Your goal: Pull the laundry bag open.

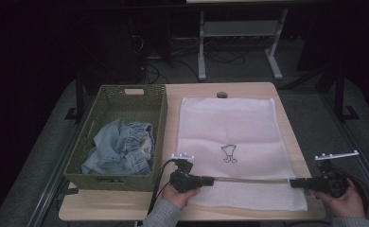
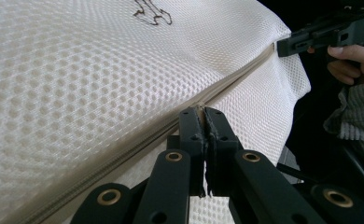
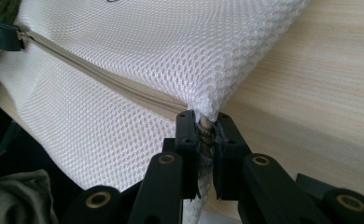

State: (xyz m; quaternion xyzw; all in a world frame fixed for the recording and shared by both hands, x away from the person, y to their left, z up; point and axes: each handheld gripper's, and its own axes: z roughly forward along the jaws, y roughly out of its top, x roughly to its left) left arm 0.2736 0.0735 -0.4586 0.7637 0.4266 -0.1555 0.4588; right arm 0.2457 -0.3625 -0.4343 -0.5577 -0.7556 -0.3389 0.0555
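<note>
Left gripper [image 1: 210, 179] clamped on zipper [image 1: 251, 179] of white mesh bag [image 1: 230, 127], jaws pressed together at zipper's left end; right gripper [image 1: 294, 182] pinched on bag's right corner at zipper's other end, fabric bunched between jaws [image 3: 203, 128]; zipper stretched in straight line between both, near front edge of table [image 1: 126, 210]; bag flat on table, right of green basket [image 1: 130, 97]; basket holds crumpled denim garment [image 1: 121, 146]; small dark drawing [image 1: 229, 153] on bag's middle.
</note>
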